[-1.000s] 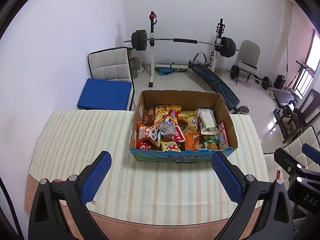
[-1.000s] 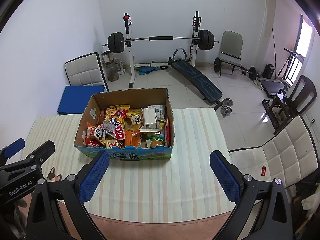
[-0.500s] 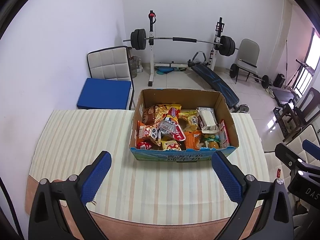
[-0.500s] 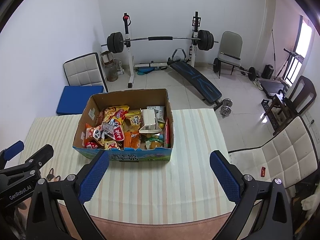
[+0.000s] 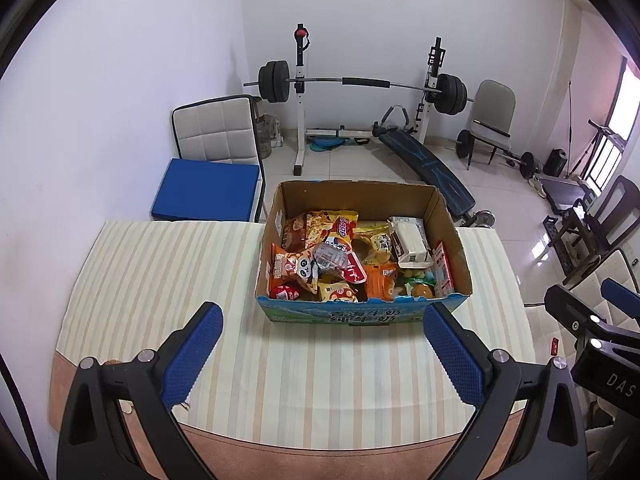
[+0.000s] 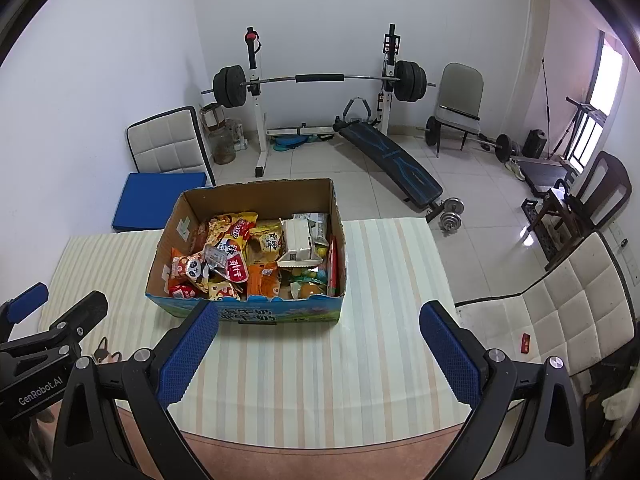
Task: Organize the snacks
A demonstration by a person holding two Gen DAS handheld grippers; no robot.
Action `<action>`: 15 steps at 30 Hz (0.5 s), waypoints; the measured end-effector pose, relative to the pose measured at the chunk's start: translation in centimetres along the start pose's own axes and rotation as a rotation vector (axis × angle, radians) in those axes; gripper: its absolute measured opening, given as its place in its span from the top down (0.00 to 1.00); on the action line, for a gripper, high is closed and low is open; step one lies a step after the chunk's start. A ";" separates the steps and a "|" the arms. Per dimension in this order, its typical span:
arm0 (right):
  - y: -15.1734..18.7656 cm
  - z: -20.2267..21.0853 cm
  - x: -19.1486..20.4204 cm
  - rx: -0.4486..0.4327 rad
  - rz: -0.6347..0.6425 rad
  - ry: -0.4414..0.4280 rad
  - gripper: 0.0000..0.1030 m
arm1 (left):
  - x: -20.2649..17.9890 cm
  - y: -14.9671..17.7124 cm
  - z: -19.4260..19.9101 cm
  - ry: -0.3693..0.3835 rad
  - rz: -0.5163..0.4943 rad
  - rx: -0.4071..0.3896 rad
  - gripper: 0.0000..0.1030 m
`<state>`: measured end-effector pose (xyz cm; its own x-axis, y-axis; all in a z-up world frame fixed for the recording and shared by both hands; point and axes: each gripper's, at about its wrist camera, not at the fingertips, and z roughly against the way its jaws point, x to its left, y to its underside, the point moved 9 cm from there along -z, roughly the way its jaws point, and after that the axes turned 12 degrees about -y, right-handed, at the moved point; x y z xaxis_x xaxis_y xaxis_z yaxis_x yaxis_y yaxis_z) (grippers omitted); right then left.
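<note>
An open cardboard box (image 5: 454, 236) (image 6: 172, 236) full of snack packets (image 5: 320, 256) (image 6: 228, 256) stands on the striped tablecloth (image 5: 160, 272) (image 6: 384, 280). Among the packets are an orange panda bag (image 5: 290, 268), a red-and-white sachet (image 6: 236, 268) and a white carton (image 5: 410, 242) (image 6: 298, 242). My left gripper (image 5: 322, 354) hovers open in front of the box, nothing between its blue pads. My right gripper (image 6: 318, 354) is also open and empty, in front of the box's right half. Each gripper shows at the edge of the other's view.
The table's near edge (image 5: 320, 452) lies just under the grippers. A quilted white chair (image 6: 552, 312) stands to the right of the table, a blue-seated chair (image 5: 208, 192) behind it on the left. A barbell rack (image 5: 360, 84) and bench (image 6: 392, 164) fill the floor beyond.
Both views have crept slightly; the box sits a little further left in the right wrist view. Both grippers stay open and empty.
</note>
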<state>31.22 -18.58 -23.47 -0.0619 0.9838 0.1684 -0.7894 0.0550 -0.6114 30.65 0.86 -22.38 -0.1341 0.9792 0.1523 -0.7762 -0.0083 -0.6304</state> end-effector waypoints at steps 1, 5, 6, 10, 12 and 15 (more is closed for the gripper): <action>0.0 0.0 0.0 0.000 0.000 0.000 0.00 | 0.0 0.0 0.0 -0.001 0.001 0.000 0.00; 0.0 0.0 0.0 0.002 0.000 0.000 0.00 | 0.0 -0.1 0.1 0.000 0.001 -0.002 0.00; 0.0 0.0 0.0 0.003 0.000 0.000 0.00 | 0.1 -0.1 0.1 -0.001 0.000 -0.002 0.00; -0.1 0.2 0.2 0.007 0.005 -0.002 0.00 | 0.0 -0.2 0.2 0.000 0.001 -0.001 0.00; -0.1 0.3 0.2 0.006 0.005 -0.003 0.00 | 0.1 -0.3 0.3 -0.001 0.000 -0.001 0.00; -0.1 0.3 0.2 0.006 0.010 -0.002 0.00 | 0.2 -0.5 0.3 0.002 -0.002 0.001 0.00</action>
<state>31.08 -18.40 -23.09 -0.0711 0.9838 0.1643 -0.7926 0.0443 -0.6081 30.77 0.99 -21.81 -0.1316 0.9795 0.1523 -0.7771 -0.0066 -0.6293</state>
